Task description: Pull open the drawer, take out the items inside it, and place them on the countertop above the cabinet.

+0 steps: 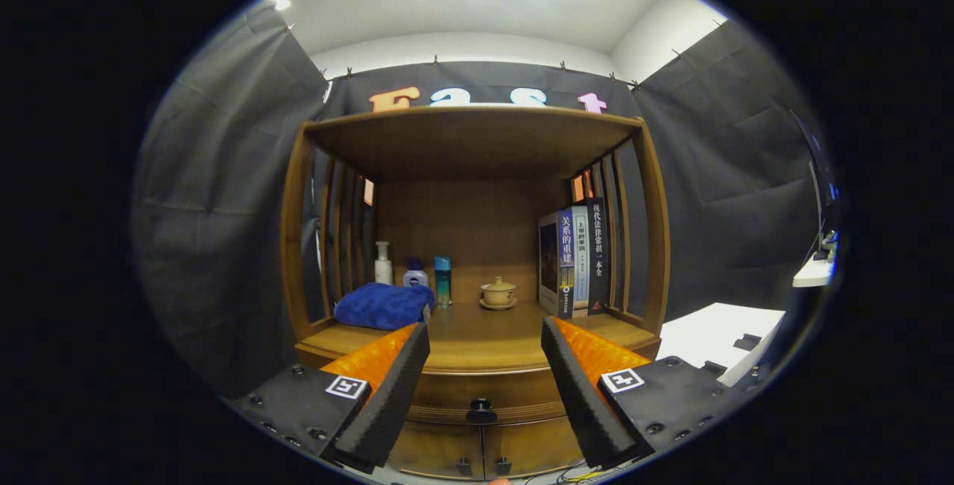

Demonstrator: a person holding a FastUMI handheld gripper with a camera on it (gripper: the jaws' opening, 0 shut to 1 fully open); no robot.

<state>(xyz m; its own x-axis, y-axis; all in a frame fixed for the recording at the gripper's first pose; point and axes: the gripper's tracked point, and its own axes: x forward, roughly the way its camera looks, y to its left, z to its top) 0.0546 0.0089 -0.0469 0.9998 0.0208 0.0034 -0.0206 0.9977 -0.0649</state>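
Observation:
A wooden cabinet stands ahead, with its countertop (477, 347) under an open shelf frame. Below the countertop's front edge runs the drawer (481, 395), shut, with a small dark knob (481, 411) at its middle. My gripper (484, 332) is open, its two fingers spread wide. The knob sits between the fingers and a little beyond them, with nothing held. The drawer's contents are hidden.
On the countertop lie a folded blue cloth (384, 305) at the left, three small bottles (414, 273) behind it, a lidded tea bowl (498, 293) in the middle and upright books (574, 259) at the right. Two lower cabinet doors (481, 455) sit under the drawer. A white table (715, 332) stands right.

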